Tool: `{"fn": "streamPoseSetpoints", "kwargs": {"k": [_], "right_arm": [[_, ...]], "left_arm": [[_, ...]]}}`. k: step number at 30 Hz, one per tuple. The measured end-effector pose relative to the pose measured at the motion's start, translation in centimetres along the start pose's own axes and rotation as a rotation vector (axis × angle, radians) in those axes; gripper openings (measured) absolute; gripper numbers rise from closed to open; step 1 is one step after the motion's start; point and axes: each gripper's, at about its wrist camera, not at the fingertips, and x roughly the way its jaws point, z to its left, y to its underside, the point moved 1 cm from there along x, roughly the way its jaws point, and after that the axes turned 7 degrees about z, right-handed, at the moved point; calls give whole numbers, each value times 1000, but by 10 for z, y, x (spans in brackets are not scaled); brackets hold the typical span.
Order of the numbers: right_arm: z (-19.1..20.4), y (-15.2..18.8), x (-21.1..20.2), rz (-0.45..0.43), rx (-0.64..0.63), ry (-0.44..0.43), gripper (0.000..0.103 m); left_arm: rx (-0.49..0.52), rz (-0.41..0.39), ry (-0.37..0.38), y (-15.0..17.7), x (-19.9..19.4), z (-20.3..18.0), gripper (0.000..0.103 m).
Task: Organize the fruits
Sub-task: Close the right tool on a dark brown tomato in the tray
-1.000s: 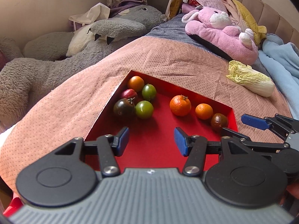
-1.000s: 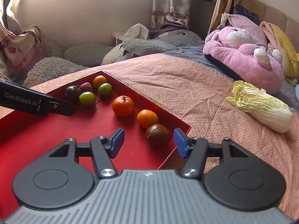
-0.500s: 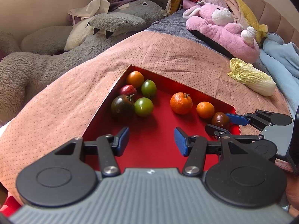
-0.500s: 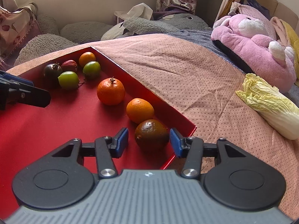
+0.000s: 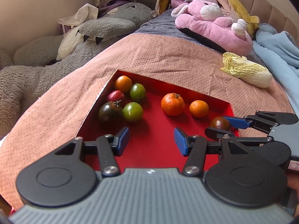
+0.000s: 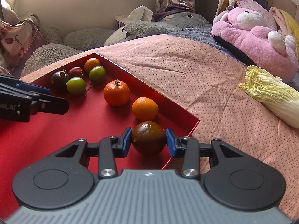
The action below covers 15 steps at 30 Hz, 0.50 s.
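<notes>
Right claw [image 6: 148, 141] has just been closing, with the dark brown fruit [image 6: 149, 137] square between the blue pads. Left pad looks touching the skin; right pad is at the skin or a hair off, can't call firm contact from this. Treat as a grip about to seat, not confirmed.

Fruit sits low centre in the right wrist view, in the near right corner of the red tray [image 6: 56, 130], just inside the rim. Roughly round, slightly wider than tall, so no real long axis to align to. It's dead ahead of the claw, centred.

The tray wall is right beside the right pad. My read: any lift should go straight up first; a sideways drag risks catching the rim.

Left claw [image 5: 151, 140] is half-open, empty, hovering over bare red floor at lower centre of its view. The right claw is clearly the nearer one to this fruit.

Other fruit: small orange [image 6: 145, 108] just beyond the brown one, big orange [image 6: 116, 93] further up, tomato cluster [image 6: 75, 85] in the tray's far corner at upper left. Tray is on the bed cover [image 6: 186, 65].
</notes>
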Motion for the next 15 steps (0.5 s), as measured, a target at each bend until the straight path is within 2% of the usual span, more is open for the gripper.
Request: {"fn": "streamPoseSetpoints", "kwargs": {"k": [6,15], "right_arm": [[14,20,-22,-9,0,-55,46],[28,40,-36,-24,-15,-71,45]], "left_arm": [[109,-11,27,-9,15,-18,56],[156,30,38,-20,44,-26,56]]}}
